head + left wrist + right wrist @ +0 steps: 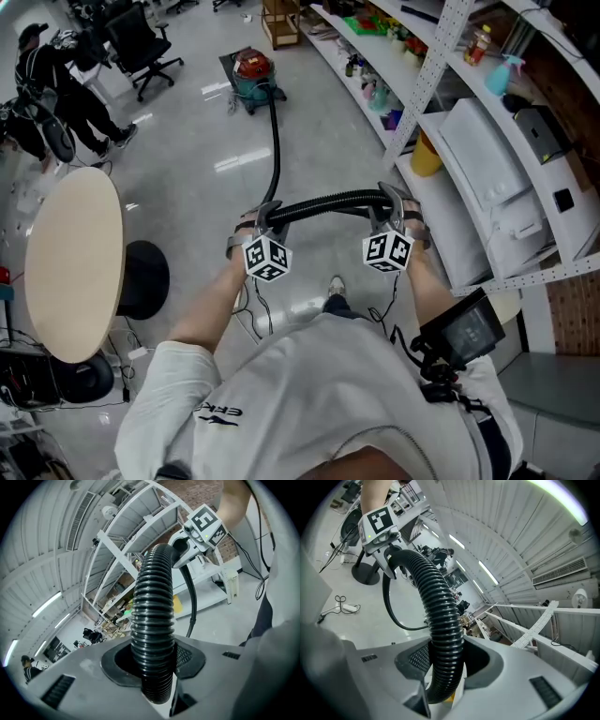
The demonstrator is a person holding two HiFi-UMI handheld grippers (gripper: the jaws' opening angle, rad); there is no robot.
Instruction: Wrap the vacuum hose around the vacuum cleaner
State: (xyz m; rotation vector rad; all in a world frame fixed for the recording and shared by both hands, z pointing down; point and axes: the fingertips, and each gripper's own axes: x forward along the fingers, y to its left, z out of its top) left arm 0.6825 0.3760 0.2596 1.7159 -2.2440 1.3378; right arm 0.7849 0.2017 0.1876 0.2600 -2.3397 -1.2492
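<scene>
Left gripper (265,217), right gripper (391,202): both gripping. Red-topped teal canister vacuum cleaner (253,77): on floor, well ahead, left gripper nearer. Black ribbed vacuum hose (328,202): clamped by both, held span crosswise, remainder running forward to cleaner.

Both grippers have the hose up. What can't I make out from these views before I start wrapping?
- Free end of the vacuum hose: head view, lost behind the right gripper and the person's arm.
- Hose joint on the vacuum cleaner: head view, too far and small.
- Hose beneath the left gripper: left gripper view, its own body cuts it off.
</scene>
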